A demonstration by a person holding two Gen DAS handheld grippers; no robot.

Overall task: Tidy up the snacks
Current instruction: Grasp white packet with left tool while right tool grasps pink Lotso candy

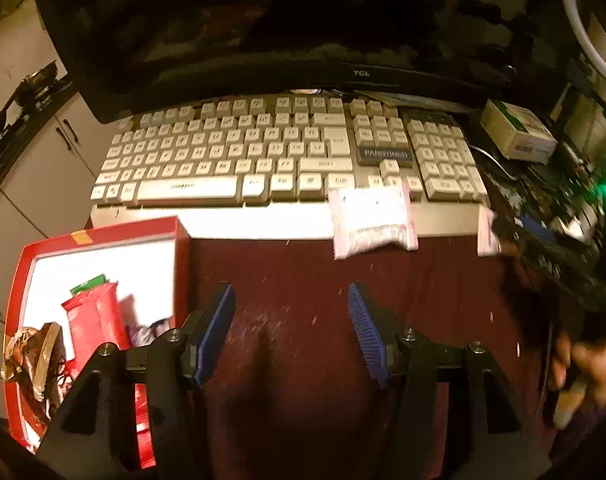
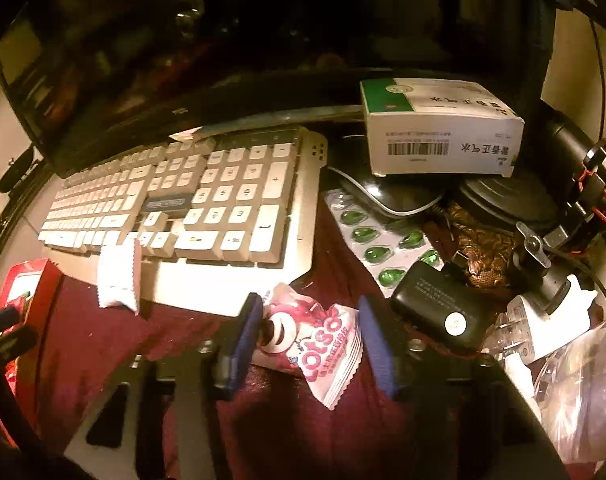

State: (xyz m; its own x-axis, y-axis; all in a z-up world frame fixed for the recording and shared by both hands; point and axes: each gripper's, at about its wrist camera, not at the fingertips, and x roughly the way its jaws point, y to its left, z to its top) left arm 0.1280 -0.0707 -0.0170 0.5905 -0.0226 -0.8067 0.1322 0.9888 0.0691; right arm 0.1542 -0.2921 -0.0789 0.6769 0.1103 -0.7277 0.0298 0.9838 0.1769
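A red box [image 1: 103, 236] with a white inside sits at the table's left and holds a red snack packet [image 1: 95, 320], a gold wrapper and others. My left gripper [image 1: 291, 332] is open and empty over the dark red cloth, right of the box. A white-pink snack packet [image 1: 371, 220] lies on the keyboard's front edge; it also shows in the right wrist view [image 2: 117, 276]. My right gripper [image 2: 307, 344] is open around a pink "Lotso" snack packet [image 2: 323, 344] lying on the cloth, with its jaws on either side of it.
A white keyboard [image 1: 263, 152] and a TCL monitor [image 1: 263, 32] fill the back. At the right lie a medicine box [image 2: 439, 128], a blister pack of green capsules [image 2: 383, 240], a black charger [image 2: 439, 308], a mouse and cables.
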